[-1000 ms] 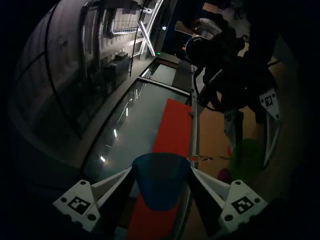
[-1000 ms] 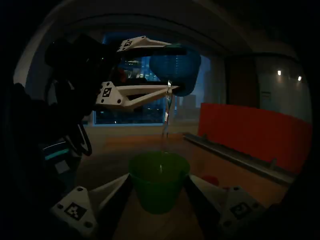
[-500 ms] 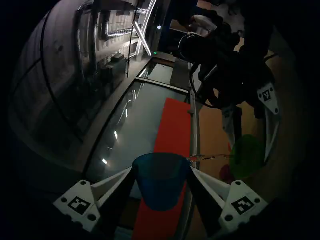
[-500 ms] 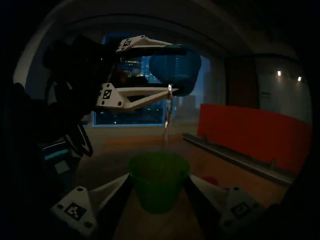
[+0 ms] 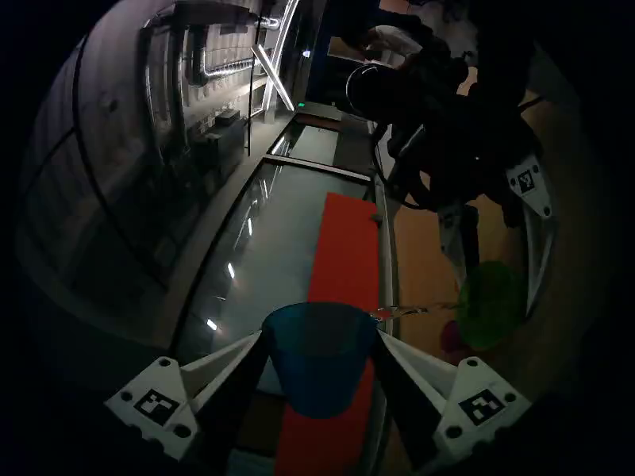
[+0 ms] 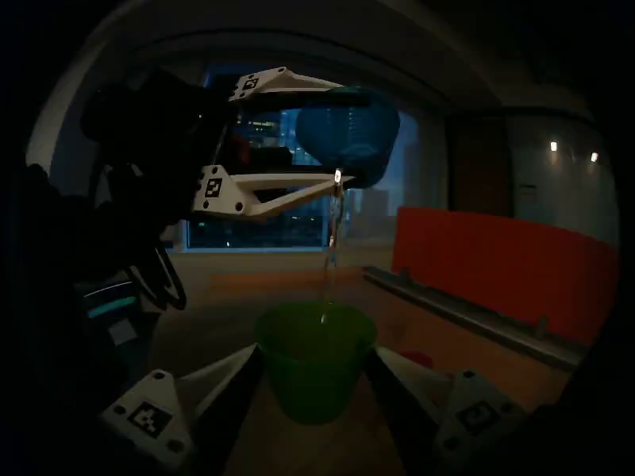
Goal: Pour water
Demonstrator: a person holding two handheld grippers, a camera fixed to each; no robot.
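Pouring in dim light. The left gripper (image 5: pixel 320 336) has its jaws closed on the wall of the blue cup (image 5: pixel 320 361), which lies tipped on its side. In the right gripper view this cup sits at 12 o'clock, directly above the green cup (image 6: pixel 315 361). The right gripper (image 6: pixel 315 355) has its jaws closed around the green cup at 6 o'clock, upright over the table (image 6: pixel 238 295). A thin water stream (image 6: pixel 330 246) falls from the blue cup's lip into the green cup's mouth.

Both cups look like thin plastic, so they are probably light and somewhat flexible. A gentle hold at mid-wall suits them, and the green cup likely grows heavier as it fills.

Count: two cups (one blue, one green), two grippers, one stream, one red panel (image 6: pixel 508 262) at 3 o'clock.
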